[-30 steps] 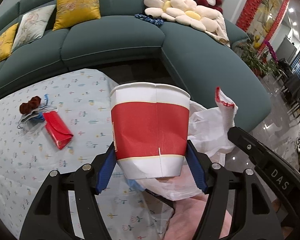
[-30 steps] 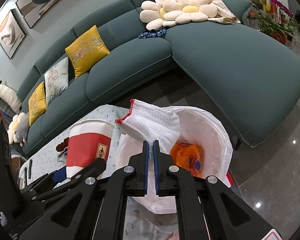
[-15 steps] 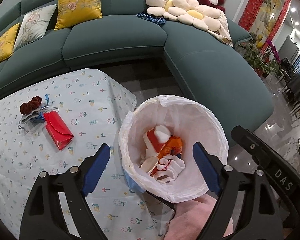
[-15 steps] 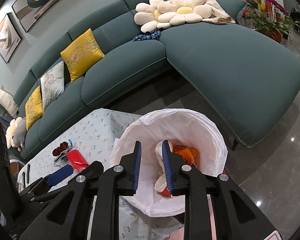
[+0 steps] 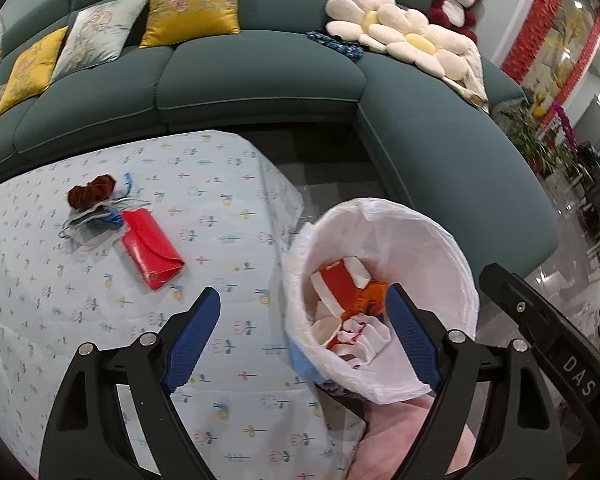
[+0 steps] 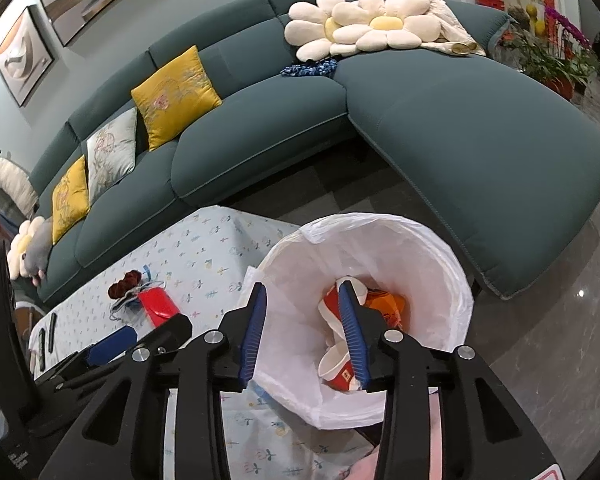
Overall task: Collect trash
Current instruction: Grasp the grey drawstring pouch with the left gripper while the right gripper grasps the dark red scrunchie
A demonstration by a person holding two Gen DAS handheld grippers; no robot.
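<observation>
Two grippers over a lined bin, both empty.
Left gripper (image 5: 302, 330) spread wide, nothing betw. its pads. Right gripper (image 6: 304, 334) part-way apart, jaws just been opening, nothing gripped. Bin (image 6: 428, 240) w/ white liner sits at table (image 5: 204, 184) corner, abt 4 o'clock from red pouch (image 5: 152, 249). Inside: red-and-white cup (image 5: 338, 280), orange wrapper (image 6: 390, 306), white sock (image 5: 366, 338).

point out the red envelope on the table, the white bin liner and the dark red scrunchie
flat red envelope (image 5: 152, 248), left wrist view, middle of its face
white plastic bin liner (image 5: 432, 248), left wrist view, bare inner wall
dark red fabric scrunchie (image 5: 91, 196), left wrist view, its centre
</observation>
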